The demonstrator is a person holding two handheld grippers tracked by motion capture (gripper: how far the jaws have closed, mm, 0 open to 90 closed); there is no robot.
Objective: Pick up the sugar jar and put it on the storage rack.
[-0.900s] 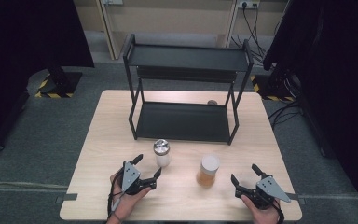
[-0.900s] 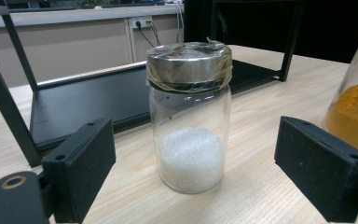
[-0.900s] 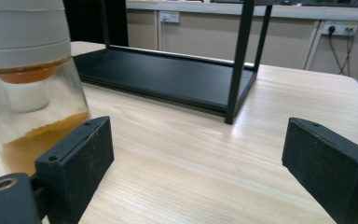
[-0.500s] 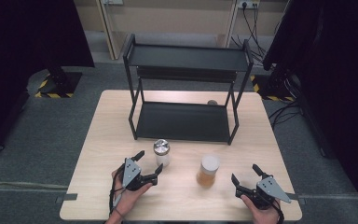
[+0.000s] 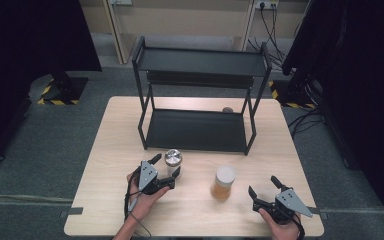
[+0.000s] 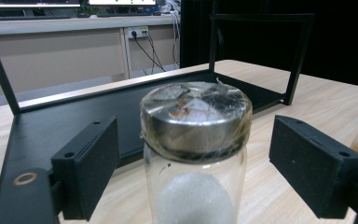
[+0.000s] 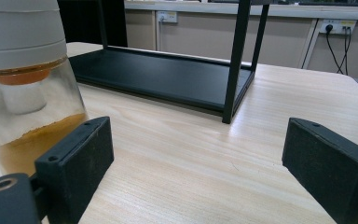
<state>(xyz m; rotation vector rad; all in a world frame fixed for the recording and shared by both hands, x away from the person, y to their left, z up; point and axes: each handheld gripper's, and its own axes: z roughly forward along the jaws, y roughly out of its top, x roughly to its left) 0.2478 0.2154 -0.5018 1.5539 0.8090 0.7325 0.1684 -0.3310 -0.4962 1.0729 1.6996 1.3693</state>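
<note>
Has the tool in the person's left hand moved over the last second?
Yes. The left tool has crept forward, toward the black rack, and its open jaws now flank the silver-lidded jar, which has stayed where it was.

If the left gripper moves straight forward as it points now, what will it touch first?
Most likely the silver-lidded glass jar, which stands between the open jaws of the left gripper. Behind it lies the black rack.
</note>
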